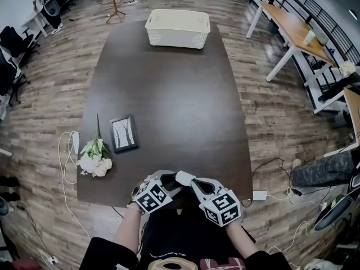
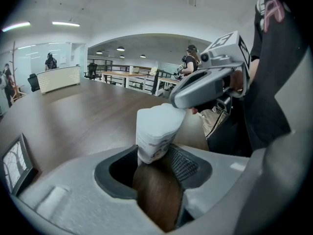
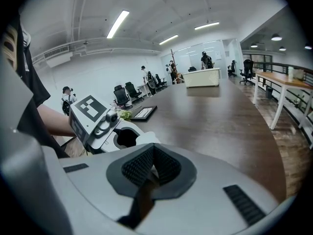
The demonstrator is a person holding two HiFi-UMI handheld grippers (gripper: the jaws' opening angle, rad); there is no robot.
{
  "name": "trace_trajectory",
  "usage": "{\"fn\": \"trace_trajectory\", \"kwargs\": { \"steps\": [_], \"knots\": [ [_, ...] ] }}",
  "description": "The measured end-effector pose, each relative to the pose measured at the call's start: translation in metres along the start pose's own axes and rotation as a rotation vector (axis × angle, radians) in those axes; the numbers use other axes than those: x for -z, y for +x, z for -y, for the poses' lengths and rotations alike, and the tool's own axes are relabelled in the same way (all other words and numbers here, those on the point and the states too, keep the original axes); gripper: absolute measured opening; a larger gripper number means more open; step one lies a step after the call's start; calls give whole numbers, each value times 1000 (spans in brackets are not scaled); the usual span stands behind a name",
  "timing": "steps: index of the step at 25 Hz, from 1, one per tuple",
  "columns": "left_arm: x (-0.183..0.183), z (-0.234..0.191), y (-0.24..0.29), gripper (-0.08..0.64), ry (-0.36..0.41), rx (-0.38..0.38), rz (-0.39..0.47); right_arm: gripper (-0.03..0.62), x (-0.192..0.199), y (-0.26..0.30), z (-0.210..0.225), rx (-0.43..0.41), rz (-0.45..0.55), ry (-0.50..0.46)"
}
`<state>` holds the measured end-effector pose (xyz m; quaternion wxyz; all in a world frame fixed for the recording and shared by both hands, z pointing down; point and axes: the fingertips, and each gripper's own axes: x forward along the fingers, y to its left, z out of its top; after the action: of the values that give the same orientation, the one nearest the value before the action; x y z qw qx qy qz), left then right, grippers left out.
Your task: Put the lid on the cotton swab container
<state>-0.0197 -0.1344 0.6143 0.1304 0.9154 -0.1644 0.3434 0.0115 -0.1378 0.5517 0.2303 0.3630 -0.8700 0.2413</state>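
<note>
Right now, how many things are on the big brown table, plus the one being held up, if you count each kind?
White basket: 1
Picture frame: 1
Bunch of flowers: 1
Cotton swab container, the held one: 1
Total: 4

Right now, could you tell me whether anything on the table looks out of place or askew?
Nothing spilled or damaged. The picture frame lies flat instead of standing, and the flower bunch lies loose right at the table's left edge.
</note>
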Motion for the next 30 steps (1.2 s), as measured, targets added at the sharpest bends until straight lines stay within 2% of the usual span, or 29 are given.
{"fn": "trace_trajectory", "kwargs": {
  "steps": [13, 19, 24, 27, 30],
  "knots": [
    [-1, 0, 2, 207, 0, -4, 5, 6, 2, 1, -1, 34, -6, -66],
    [2, 0, 1, 209, -34, -11, 2, 6, 1, 0, -1, 50, -12, -58],
    [9, -6, -3, 210, -98, -54, 11, 6, 1, 0, 0, 55, -10, -50],
    [8, -9, -13, 210, -208, -47, 59, 6, 1, 0, 0, 60, -10, -55],
    [3, -16, -36, 207, -333, -77, 152, 6, 1, 1, 0, 58, -10, -60]
  ]
}}
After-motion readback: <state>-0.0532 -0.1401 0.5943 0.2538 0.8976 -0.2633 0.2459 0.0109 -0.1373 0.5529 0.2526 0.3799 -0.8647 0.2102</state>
